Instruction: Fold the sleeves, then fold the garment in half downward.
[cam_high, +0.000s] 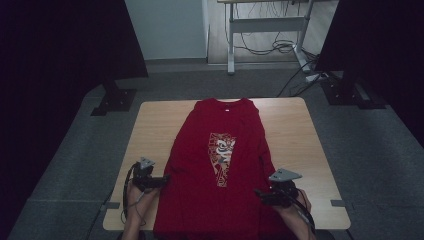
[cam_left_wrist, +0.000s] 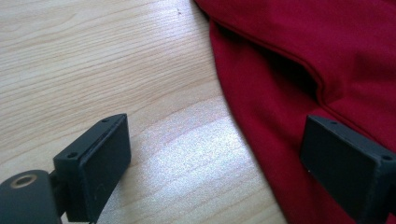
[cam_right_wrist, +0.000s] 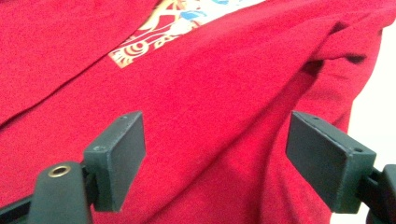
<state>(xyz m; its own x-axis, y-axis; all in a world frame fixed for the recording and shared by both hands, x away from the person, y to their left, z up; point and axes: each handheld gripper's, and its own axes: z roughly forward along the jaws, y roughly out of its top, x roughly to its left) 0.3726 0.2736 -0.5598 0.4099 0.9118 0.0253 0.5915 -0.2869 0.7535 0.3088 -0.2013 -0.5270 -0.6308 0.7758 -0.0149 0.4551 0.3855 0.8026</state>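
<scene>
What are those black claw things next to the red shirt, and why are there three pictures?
Those are two grabbing tools, each held in a person's hand. One picture looks down from above: the left gripper and the right gripper sit on either side of a red T-shirt, spread on a wooden table. The other two pictures come from little cameras riding on each tool, so you see its black jaws up close. Both tools are open and hold nothing right now; the shirt just lies there, sleeves folded in.

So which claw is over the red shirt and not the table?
The right claw: red T-shirt lies under both its jaws. The left claw straddles the shirt's edge.
</scene>
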